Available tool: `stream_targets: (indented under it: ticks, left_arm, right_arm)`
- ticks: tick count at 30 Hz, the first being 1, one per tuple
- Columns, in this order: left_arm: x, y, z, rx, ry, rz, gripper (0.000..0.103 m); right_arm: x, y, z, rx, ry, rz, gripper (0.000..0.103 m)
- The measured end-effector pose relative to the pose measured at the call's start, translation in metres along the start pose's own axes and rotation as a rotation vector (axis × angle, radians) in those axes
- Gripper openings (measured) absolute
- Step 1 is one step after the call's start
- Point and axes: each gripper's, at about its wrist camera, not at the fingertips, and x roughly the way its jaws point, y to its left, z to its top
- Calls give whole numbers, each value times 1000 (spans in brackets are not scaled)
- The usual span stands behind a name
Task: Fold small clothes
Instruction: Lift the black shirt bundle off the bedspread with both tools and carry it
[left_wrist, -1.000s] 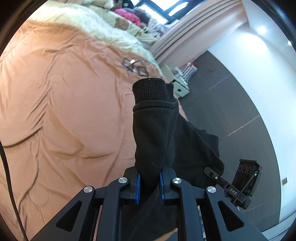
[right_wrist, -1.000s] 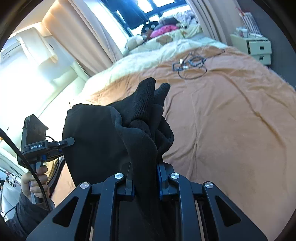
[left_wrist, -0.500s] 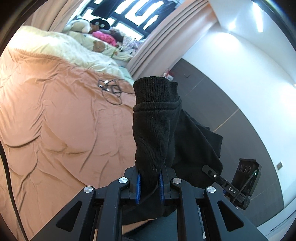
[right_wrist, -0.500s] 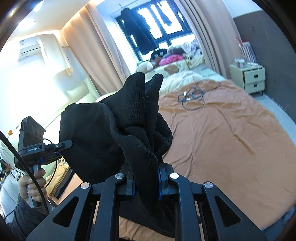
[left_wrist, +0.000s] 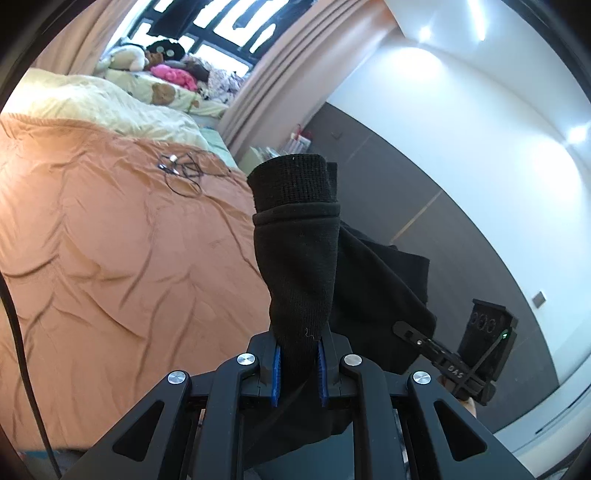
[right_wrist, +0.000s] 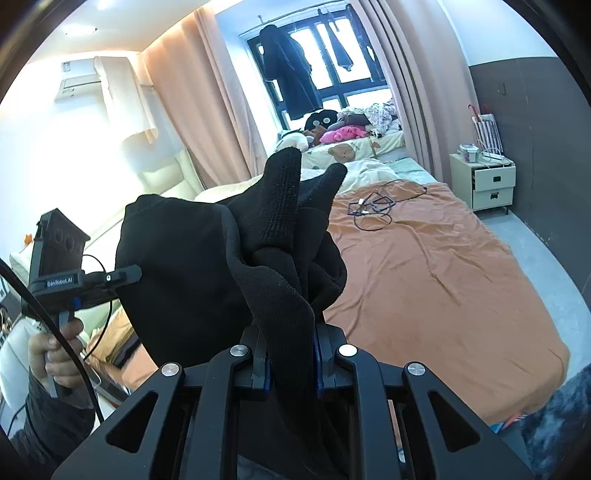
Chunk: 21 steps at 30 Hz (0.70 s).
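A black knit garment (left_wrist: 299, 266) with ribbed cuffs hangs in the air between both grippers, above the near end of the orange bed. My left gripper (left_wrist: 297, 365) is shut on one cuffed end, which stands up between its blue pads. My right gripper (right_wrist: 290, 363) is shut on a bunched part of the same black garment (right_wrist: 207, 273), whose two ribbed ends poke upward. The rest of the cloth sags between them. The other gripper shows in each view: the right one (left_wrist: 443, 354) at the lower right, the left one (right_wrist: 92, 280) held by a hand at the left.
An orange bedspread (right_wrist: 436, 280) covers the bed, with a tangle of black cables (right_wrist: 373, 206) lying near its far end. Pale bedding and soft toys (right_wrist: 332, 136) lie by the window. A cream nightstand (right_wrist: 487, 181) stands at the right by the dark wall.
Both grippers have risen and drawn back from the bed with the black garment still clamped. The window, curtains and walls have come into view, and the bed now sits lower and farther off.
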Motion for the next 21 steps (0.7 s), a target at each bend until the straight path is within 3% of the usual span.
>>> stream_targets:
  ticks: [10, 17, 21]
  left_arm:
    - [56, -54, 7, 144, 71, -74, 15]
    - [122, -89, 16, 237, 94, -212, 15]
    - [166, -114, 22, 286, 114, -244, 15]
  right_arm:
    - [-43, -48, -8, 18, -68, -13, 13]
    - [-73, -86, -7, 23, -133, -98, 13]
    - [-88, -110, 1, 32, -169, -166, 13]
